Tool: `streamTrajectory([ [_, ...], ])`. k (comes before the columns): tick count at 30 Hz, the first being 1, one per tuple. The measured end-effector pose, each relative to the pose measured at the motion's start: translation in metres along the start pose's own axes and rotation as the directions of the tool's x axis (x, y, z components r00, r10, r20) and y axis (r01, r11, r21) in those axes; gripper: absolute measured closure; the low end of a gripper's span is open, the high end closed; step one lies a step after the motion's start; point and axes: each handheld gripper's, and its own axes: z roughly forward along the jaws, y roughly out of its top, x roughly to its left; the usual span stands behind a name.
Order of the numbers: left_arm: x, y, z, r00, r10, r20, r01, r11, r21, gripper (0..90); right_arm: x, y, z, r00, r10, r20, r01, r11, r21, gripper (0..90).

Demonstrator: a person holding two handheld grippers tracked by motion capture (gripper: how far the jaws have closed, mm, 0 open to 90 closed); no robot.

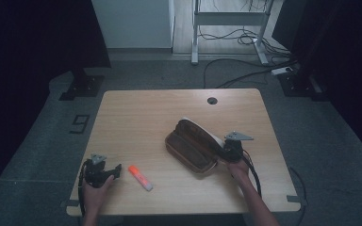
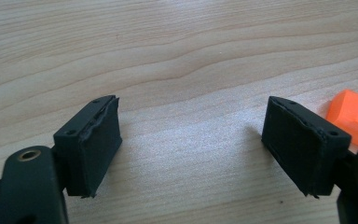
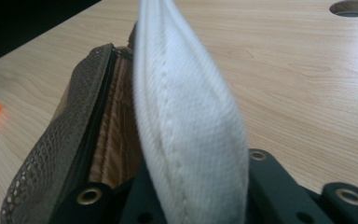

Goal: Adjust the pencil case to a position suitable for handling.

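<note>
A brown pencil case (image 1: pixel 191 148) lies open in the middle of the wooden table (image 1: pixel 136 117), its white lid flap (image 1: pixel 206 133) raised. My right gripper (image 1: pixel 227 151) is shut on that flap's near edge; in the right gripper view the white flap (image 3: pixel 186 121) stands between the jaws, with the brown mesh pocket (image 3: pixel 56 154) to its left. An orange and white highlighter (image 1: pixel 140 177) lies near the front edge. My left gripper (image 1: pixel 115 170) is open just left of it, low over the table. In the left gripper view its pads (image 2: pixel 95 144) are wide apart over bare wood, the highlighter's orange end (image 2: pixel 354 116) at the right.
A round cable hole (image 1: pixel 211 100) sits near the table's far edge. Beyond the table are cables on the floor (image 1: pixel 245 75), a white desk frame (image 1: pixel 231 19) and dark stands at both sides.
</note>
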Motion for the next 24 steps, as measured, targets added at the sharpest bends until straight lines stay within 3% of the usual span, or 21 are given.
streamTrajectory([
  [4, 0.000, 0.000, 0.000, 1.0000, 0.000, 0.000, 0.000, 1.0000, 0.000, 19.3, 0.000, -0.001, 0.000, 0.9995, -0.032, 0.000, 0.032, 0.9993, 0.021, 72.2],
  [7, 0.000, 0.000, 0.000, 1.0000, 0.000, 0.000, 0.000, 1.0000, 0.000, 19.3, 0.002, 0.001, -0.003, 0.9991, -0.041, -0.004, 0.041, 0.9990, 0.015, 58.4],
  [8, 0.000, 0.000, 0.000, 1.0000, 0.000, 0.000, 0.000, 1.0000, 0.000, 19.3, 0.002, 0.001, -0.003, 0.9991, -0.041, -0.004, 0.041, 0.9990, 0.015, 58.4],
  [9, 0.000, 0.000, 0.000, 1.0000, 0.000, 0.000, 0.000, 1.0000, 0.000, 19.3, 0.002, 0.003, -0.007, 0.9983, -0.053, 0.022, 0.053, 0.9986, 0.000, 49.3],
  [12, 0.000, 0.000, 0.000, 1.0000, 0.000, 0.000, 0.000, 1.0000, 0.000, 19.3, 0.001, 0.006, -0.014, 0.9981, -0.042, 0.044, 0.044, 0.9986, -0.029, 43.0],
  [13, 0.000, 0.000, 0.000, 1.0000, 0.000, 0.000, 0.000, 1.0000, 0.000, 19.3, 0.000, 0.009, -0.021, 0.9985, -0.025, 0.049, 0.028, 0.9977, -0.061, 39.3],
  [20, 0.000, 0.000, 0.000, 1.0000, 0.000, 0.000, 0.000, 1.0000, 0.000, 19.3, 0.001, 0.018, -0.038, 0.9982, -0.025, 0.055, 0.030, 0.9942, -0.104, 35.7],
  [24, 0.000, 0.000, 0.000, 1.0000, 0.000, 0.000, 0.000, 1.0000, 0.000, 19.3, 0.008, 0.024, -0.045, 0.9986, -0.044, 0.030, 0.047, 0.9934, -0.105, 35.0],
])
